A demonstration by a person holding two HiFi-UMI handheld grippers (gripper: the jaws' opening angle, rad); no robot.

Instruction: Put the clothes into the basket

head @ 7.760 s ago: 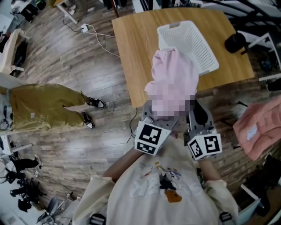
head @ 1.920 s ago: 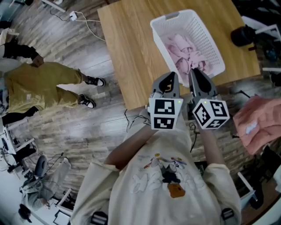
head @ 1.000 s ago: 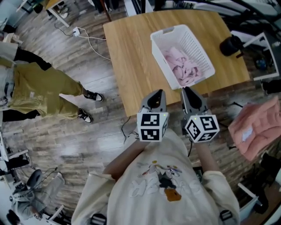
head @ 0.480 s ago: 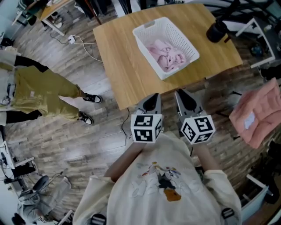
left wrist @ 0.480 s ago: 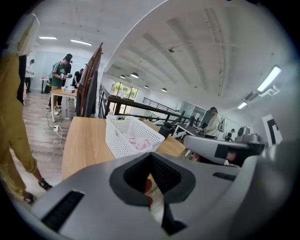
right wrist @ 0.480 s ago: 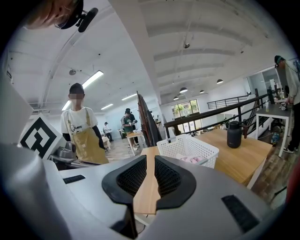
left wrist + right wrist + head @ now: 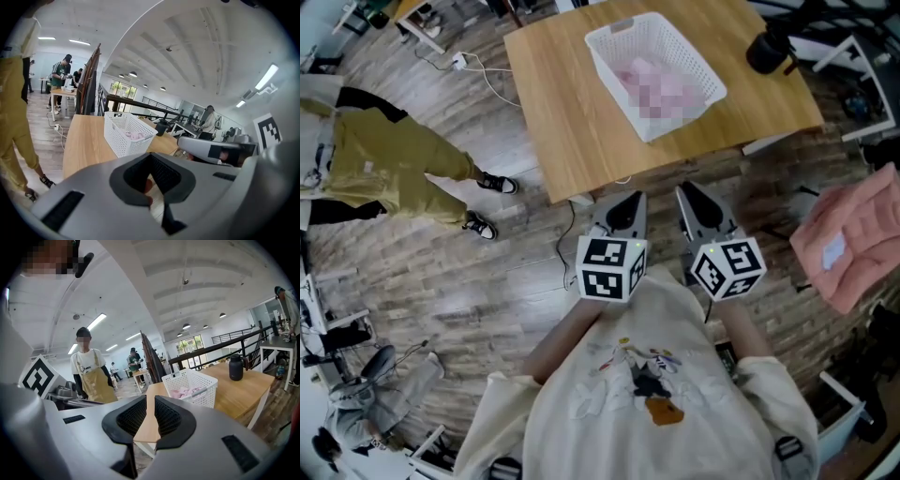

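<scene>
1. Head view.
   - Wooden table (image 7: pixel 572 112), bearing a white basket (image 7: pixel 609 52) near its right end.
   - Pink clothes (image 7: pixel 661 89) lie inside the basket, partly blurred over.
   - Black bottle (image 7: pixel 766 52) at the table's right corner.
   - Left gripper (image 7: pixel 628 200) and right gripper (image 7: pixel 692 192) are side by side over the wooden floor, just off the table's near edge, pointing toward it.
   - Both come to narrow points and carry nothing.
   - A person in olive trousers (image 7: pixel 394 169) stands to the left.
   - Salmon cloth (image 7: pixel 853 244) lies at far right.

2. Left gripper view.
   - Left gripper (image 7: pixel 152 180): jaws closed together, nothing between the pads.
   - Beyond them is the table (image 7: pixel 84 140), with the basket (image 7: pixel 126 138) and the clothes (image 7: pixel 136 135) showing above its rim.

3. Right gripper view.
   - Right gripper (image 7: pixel 150 420): jaws drawn close with only a thin slit between them, and empty.
   - The table (image 7: pixel 243 390) edge shows through the slit.
   - Basket (image 7: pixel 194 385) holding the clothes (image 7: pixel 185 391).
   - Bottle (image 7: pixel 236 367) behind the basket.
</scene>
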